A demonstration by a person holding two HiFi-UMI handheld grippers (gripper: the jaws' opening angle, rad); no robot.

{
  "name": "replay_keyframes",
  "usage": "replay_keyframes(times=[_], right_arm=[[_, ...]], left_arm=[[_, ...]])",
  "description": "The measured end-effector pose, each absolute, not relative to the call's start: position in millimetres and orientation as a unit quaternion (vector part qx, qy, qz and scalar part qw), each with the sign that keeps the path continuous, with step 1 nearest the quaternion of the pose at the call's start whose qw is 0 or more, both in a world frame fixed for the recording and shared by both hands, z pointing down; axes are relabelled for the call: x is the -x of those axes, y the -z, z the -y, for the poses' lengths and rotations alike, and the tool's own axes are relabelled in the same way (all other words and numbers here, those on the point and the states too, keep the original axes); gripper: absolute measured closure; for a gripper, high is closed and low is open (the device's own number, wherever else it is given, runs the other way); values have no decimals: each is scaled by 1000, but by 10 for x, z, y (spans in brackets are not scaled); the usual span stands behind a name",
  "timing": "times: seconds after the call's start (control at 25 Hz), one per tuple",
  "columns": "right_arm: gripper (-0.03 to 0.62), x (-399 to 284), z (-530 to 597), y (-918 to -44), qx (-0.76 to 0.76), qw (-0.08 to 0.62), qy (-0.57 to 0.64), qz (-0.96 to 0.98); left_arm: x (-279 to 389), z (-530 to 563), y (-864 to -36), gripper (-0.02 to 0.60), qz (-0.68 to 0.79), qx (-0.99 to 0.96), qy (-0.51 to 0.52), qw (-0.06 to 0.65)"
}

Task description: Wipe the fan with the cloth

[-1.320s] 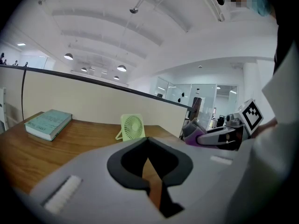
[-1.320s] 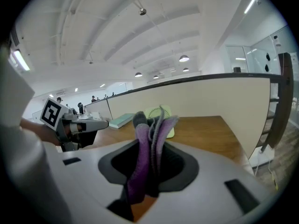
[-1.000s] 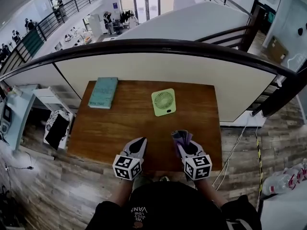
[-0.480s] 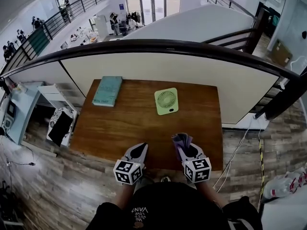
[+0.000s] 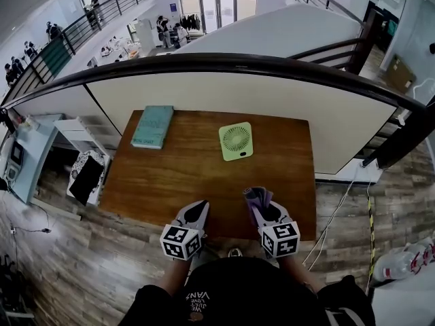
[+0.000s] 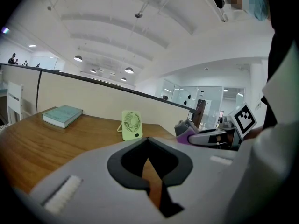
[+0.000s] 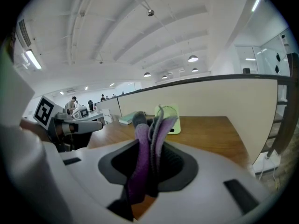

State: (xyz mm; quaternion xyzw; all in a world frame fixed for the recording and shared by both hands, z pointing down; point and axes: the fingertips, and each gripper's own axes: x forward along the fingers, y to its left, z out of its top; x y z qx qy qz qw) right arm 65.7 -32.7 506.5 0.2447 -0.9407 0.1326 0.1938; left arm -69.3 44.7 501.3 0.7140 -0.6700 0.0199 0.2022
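One fan (image 5: 236, 141), pale green plastic, squarish with a round slatted grille, stood propped on its stand well ahead of both grippers, grille facing them, long axis upright. Right gripper (image 7: 149, 143) clamped one soft, folded purple cloth (image 7: 140, 167). Left gripper (image 6: 148, 140) closed, empty. One teal book (image 5: 152, 126) lay far ahead-left of it.

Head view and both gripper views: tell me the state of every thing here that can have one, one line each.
fan: upright on its stand, apart from both grippers, untouched; running or not, cannot tell.
cloth: purple, bunched, clamped in the right gripper.
book: closed, lying flat.
left gripper: shut, nothing between its jaws.
right gripper: shut on the cloth.
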Motion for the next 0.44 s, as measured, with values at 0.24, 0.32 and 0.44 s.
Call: replay_keyframes(times=[0.24, 0.32, 0.44], right_arm=[[477, -651, 370, -5051, -243, 195, -132, 941], [477, -653, 380, -5042, -242, 197, -133, 941], [477, -651, 395, -5029, -239, 199, -133, 941]], left_arm=[[694, -399, -4996, 571, 671, -714, -21, 200], [685, -380, -4989, 571, 670, -715, -21, 201], [676, -352, -4979, 571, 669, -715, -21, 203]])
